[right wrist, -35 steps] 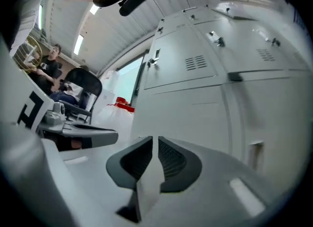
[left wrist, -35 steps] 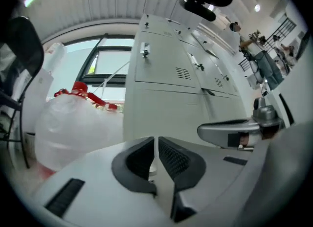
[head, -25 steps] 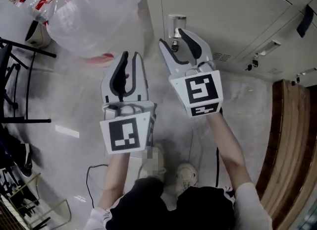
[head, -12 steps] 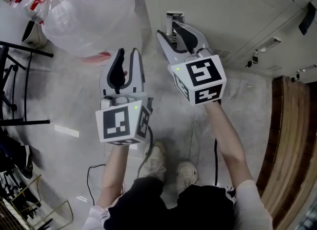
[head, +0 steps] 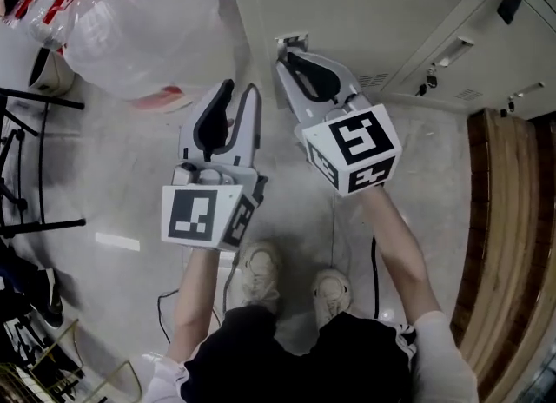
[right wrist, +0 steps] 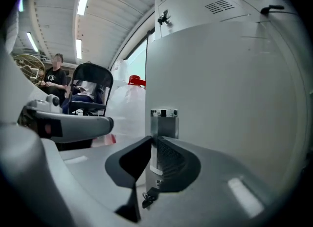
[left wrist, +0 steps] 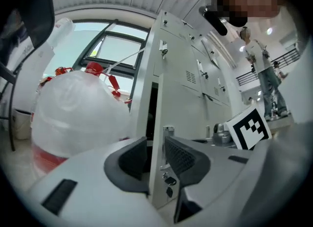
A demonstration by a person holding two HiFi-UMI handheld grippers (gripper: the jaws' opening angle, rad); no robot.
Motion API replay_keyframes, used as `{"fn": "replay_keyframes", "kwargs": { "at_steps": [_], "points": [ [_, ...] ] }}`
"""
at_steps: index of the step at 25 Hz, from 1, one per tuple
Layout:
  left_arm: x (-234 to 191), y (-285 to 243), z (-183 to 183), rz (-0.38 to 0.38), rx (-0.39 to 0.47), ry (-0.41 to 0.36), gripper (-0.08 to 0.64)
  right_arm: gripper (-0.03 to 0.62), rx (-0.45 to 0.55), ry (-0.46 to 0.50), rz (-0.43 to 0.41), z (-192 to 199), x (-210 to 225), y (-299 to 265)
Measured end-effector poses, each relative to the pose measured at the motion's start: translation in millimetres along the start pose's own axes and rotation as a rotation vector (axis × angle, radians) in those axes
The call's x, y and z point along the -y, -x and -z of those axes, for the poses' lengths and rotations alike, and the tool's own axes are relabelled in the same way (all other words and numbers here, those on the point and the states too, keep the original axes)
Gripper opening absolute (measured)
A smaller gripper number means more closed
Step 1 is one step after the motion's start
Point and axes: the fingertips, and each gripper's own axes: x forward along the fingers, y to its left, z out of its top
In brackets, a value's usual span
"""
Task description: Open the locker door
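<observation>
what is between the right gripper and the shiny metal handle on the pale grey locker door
Nothing visible. The jaws of the right gripper have just been closing and now pinch the shiny metal handle on the pale grey locker door. The left gripper hangs open beside it, clear of the handle.

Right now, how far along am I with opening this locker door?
Done: the right gripper has just closed its jaws on the metal handle. In hand: that grip; the left gripper hangs open, empty. Left: pulling the locker door open; it hasn't swung out.
</observation>
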Motion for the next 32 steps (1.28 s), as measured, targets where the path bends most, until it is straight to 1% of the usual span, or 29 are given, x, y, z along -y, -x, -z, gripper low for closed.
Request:
{"fn": "replay_keyframes", "kwargs": {
  "at_steps": [2,4,5,8,9,10,12,14,17,25,27,29,32],
  "points": [
    [15.0,-7.3,2.9,0.081,0.003,0.003,0.106,0.041,-0.008,0.005,-0.059,1.3,-6.4,9.5],
    [28.2,-13.3,6.7,0.129,0.001,0.0,0.106,0.04,-0.013,-0.004,-0.097,2.2,-9.8,19.7],
    [31.8,-15.9,8.5,0.134,0.002,0.001,0.106,0.041,-0.013,-0.006,-0.102,2.5,-10.6,24.9],
    [30.8,-19.7,11.7,0.109,0.012,0.026,0.104,0.041,-0.008,-0.006,-0.1,3.4,-13.0,37.9],
    [30.4,-18.6,12.5,0.11,0.014,0.023,0.08,0.043,-0.007,-0.007,-0.102,4.1,-14.5,41.3],
    [32.2,-16.8,13.1,0.127,0.014,0.011,0.056,0.043,-0.007,-0.007,-0.106,4.8,-16.1,44.5],
    [40.8,-13.5,14.5,0.194,0.007,-0.011,0.054,0.043,-0.007,-0.008,-0.118,5.7,-18.9,50.8],
    [48.6,-12.2,15.8,0.26,-0.008,0.002,0.055,0.044,-0.006,-0.008,-0.128,5.5,-20.8,56.7],
    [54.2,-11.3,15.6,0.323,-0.022,0.042,0.055,0.044,-0.01,-0.002,-0.122,5.1,-22.2,62.3],
    [65.4,-8.0,19.1,0.397,-0.046,0.083,0.071,0.043,-0.027,0.008,-0.112,6.7,-24.0,75.0],
    [70.3,-4.8,19.8,0.41,-0.044,0.077,0.071,0.043,-0.032,0.026,-0.104,7.1,-25.2,80.6],
    [78.1,0.8,21.0,0.422,-0.037,0.051,0.071,0.043,-0.033,0.05,-0.087,8.0,-26.7,89.6],
    [92.6,10.3,21.5,0.445,-0.023,-0.002,0.071,0.006,-0.056,0.096,-0.035,18.8,-23.4,109.3]
  ]
}}
